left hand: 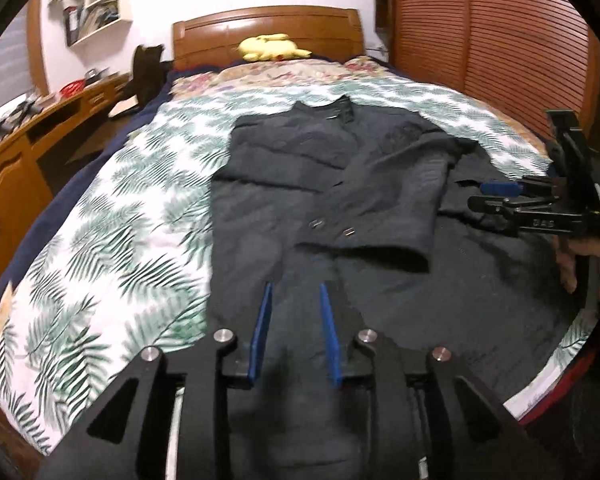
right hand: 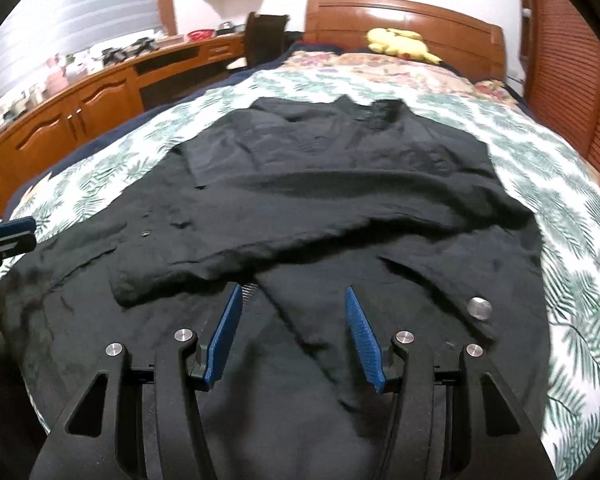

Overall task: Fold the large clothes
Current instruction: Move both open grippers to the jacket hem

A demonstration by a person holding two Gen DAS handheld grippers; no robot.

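2 grippers (left hand: 296, 286) (right hand: 294, 288) apart, 1 coat (left hand: 324, 184).

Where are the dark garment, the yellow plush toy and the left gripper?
dark garment (left hand: 320, 184): left wrist view, on its chest area.
yellow plush toy (right hand: 400, 42): right wrist view, on its body, by the headboard.
left gripper (left hand: 296, 300): left wrist view, midway between its blue fingertips.

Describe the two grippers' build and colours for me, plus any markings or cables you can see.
Both the left gripper and right gripper have black frames with silver round bolts and ribbed blue finger pads. Seen side-on, the right gripper carries small white lettering, too blurred to read. A thin dark cord hangs beside the bare hand.
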